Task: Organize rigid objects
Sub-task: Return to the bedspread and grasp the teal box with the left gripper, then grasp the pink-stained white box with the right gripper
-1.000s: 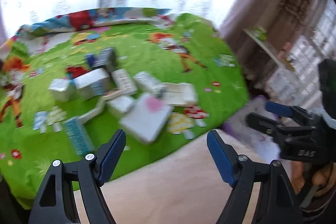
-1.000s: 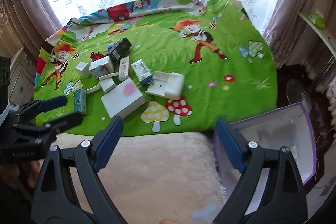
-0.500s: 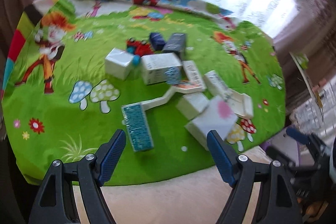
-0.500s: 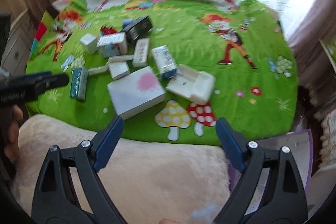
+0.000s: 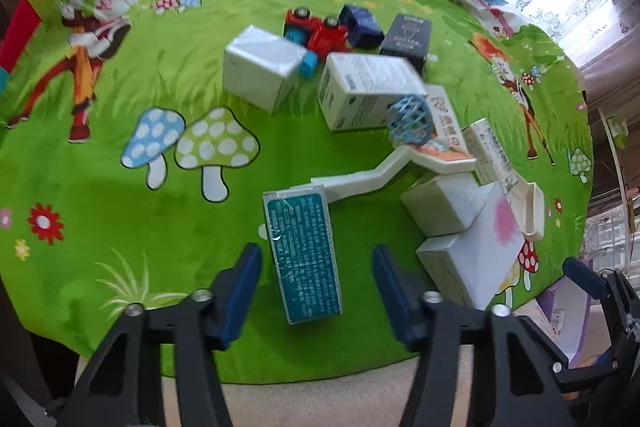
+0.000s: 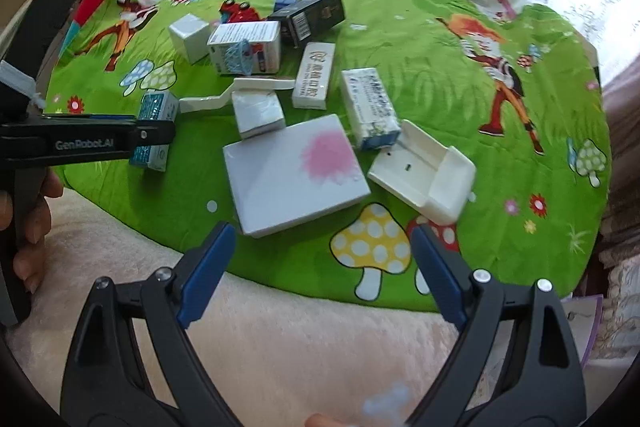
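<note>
I hold my left tool [image 5: 316, 281] released, its two blue fingers [image 5: 245, 281] on either side of the teal box [image 5: 302, 255], near it but not touching. My right tool [image 6: 322, 269] is released too and holds nothing; it hangs over the cream blanket [image 6: 280, 339], just in front of the big white box with the pink spot [image 6: 294, 173]. This big box lies on the green cartoon mat [image 6: 480, 131]. Left of it is the teal box, behind it a small white box [image 6: 258, 113], and to its right the white plastic tray [image 6: 424, 173]. The black box [image 6: 310, 15] is far behind it.
</note>
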{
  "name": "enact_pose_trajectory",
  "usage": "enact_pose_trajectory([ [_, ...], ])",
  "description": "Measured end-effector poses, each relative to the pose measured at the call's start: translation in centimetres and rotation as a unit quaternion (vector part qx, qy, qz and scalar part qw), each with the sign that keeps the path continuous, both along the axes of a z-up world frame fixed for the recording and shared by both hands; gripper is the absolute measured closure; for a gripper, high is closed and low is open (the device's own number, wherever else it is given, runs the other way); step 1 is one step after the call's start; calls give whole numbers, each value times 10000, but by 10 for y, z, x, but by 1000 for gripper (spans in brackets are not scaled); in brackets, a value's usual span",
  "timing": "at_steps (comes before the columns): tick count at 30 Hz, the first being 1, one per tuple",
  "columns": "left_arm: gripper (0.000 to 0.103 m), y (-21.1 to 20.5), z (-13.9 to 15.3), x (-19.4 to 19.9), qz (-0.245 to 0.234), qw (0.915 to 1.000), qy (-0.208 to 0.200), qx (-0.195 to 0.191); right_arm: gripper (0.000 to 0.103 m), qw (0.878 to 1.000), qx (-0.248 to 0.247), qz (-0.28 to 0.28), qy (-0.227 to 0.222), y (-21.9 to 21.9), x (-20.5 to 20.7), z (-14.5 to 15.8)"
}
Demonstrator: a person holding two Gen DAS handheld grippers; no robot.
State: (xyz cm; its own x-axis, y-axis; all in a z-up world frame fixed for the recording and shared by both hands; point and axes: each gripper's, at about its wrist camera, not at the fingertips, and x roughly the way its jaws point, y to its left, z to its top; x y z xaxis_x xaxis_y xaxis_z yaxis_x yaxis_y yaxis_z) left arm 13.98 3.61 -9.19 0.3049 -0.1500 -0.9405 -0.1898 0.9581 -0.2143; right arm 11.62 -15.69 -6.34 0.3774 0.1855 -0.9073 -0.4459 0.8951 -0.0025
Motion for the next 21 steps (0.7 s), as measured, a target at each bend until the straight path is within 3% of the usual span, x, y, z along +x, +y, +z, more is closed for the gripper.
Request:
enact_pose_trajectory([
  [3,64,1,-8,1,-22,10000,71,-43,12,9999,-35,141,12,7,5,-4],
  [10,66,1,-7,-7,-79,9997,-120,-220,9,9986,-73,520,70,21,16,-12],
  [21,66,-5,12,-17,-211,9979,-614,-58,8,9971,-149,689,280,30,29,-31],
])
